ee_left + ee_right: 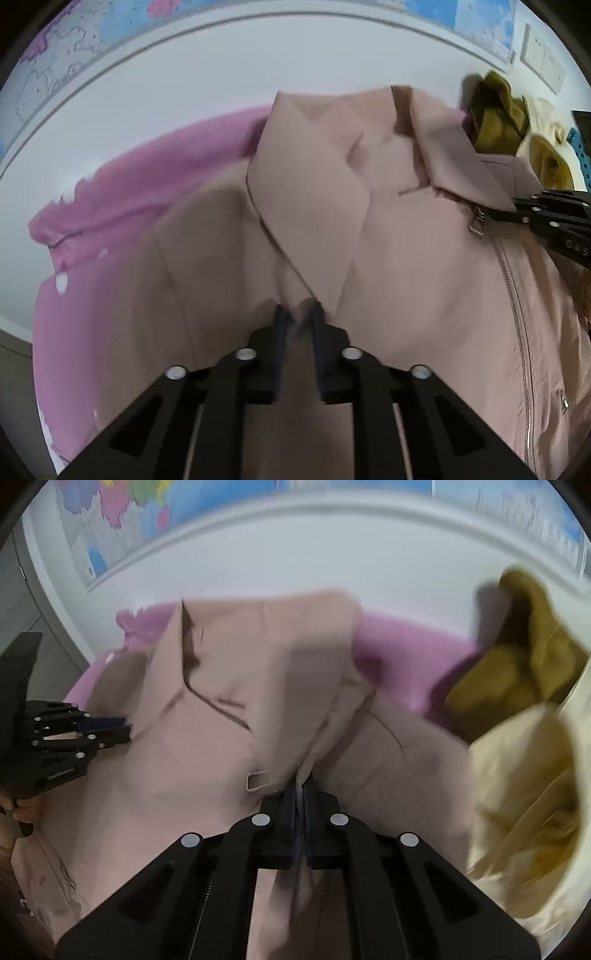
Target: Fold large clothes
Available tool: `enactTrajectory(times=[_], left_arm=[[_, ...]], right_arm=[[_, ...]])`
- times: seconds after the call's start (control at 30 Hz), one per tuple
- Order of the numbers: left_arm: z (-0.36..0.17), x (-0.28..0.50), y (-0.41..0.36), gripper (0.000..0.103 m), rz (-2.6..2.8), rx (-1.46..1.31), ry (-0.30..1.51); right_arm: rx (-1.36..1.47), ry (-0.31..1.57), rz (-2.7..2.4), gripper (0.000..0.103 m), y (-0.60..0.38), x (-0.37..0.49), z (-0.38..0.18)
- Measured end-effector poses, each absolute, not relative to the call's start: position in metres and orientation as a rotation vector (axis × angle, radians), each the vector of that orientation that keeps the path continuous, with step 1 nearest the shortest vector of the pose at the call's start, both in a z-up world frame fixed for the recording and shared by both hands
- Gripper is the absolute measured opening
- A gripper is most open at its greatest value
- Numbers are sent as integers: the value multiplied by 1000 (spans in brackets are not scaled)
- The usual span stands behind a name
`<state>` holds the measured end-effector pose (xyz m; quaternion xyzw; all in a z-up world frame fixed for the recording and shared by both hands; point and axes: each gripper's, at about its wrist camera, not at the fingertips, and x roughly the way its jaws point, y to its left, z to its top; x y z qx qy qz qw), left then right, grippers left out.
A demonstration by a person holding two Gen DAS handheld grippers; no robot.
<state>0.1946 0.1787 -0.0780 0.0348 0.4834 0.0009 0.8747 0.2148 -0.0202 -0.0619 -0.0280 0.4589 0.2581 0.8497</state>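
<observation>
Gripping the beige zip jacket (424, 258) near its collar, both tools are starting a fold; the left hand-held gripper (299, 314) and the right hand-held gripper (301, 788) are each pinching fabric; next, I judge, carrying both edges across evenly; the jacket is lying rumpled on a pink blanket (122, 195) over the white desk (184, 81).

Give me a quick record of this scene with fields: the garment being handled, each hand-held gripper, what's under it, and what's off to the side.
garment: beige zip-front jacket, collar spread open, zipper pull visible
left hand-held gripper: shut on jacket fabric
right hand-held gripper: shut on a fold of jacket fabric
underneath: pink fleece cloth on a white tabletop
to the side: olive-green garment and cream garment, both crumpled
background: coloured wall map
image quality: motion blur
</observation>
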Motion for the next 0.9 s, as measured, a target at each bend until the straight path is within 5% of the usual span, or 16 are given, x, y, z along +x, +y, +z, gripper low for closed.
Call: enactTrajectory(times=[0.17,0.3,0.4,0.43,0.47,0.67,0.9], left_arm=[[-59,220,196,5,119,81,931],[-63,233,213,6,157,-1,923],[-67,223,212,10,132,8,909],[-66,216,210,18,114,14,901],[-65,211,208,28,100,20,894],[-52,175,184,38,-41,35,851],[-56,152,140,44,-169,87,882]], right_arm=[[14,813,515,2,-33,235,-19],[-106,915,455,6,-19,254,-52],[-101,904,433,27,-37,243,-52],[-70,868,436,41,-54,231,-41],[-54,845,435,44,-66,221,-33],[10,758,341,63,-171,133,5],[159,908,171,83,-265,44,-44]])
